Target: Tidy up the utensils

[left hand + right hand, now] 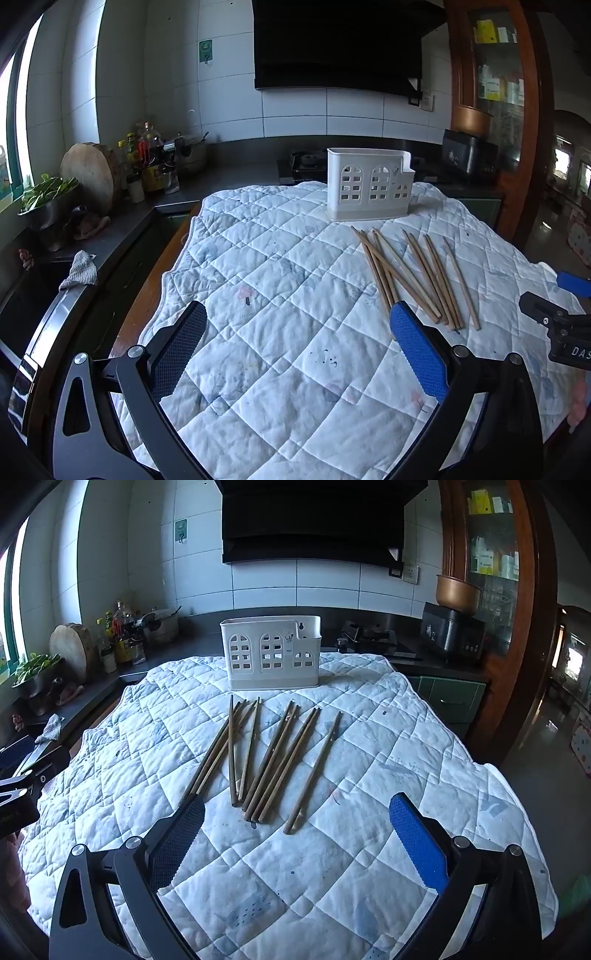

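Chopsticks [266, 760]: loose on the quilt [332, 867], near the white holder [271, 651].
Left gripper [299, 343]: spread, holding nothing.
Right gripper [297, 834]: spread, holding nothing.

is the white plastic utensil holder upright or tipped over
Upright: the white plastic utensil holder stands on its base on the quilted cloth, open top upward.

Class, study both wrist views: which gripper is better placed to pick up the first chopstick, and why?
Right. The chopsticks lie directly ahead of the open right gripper; for the open left gripper they sit off to its right.
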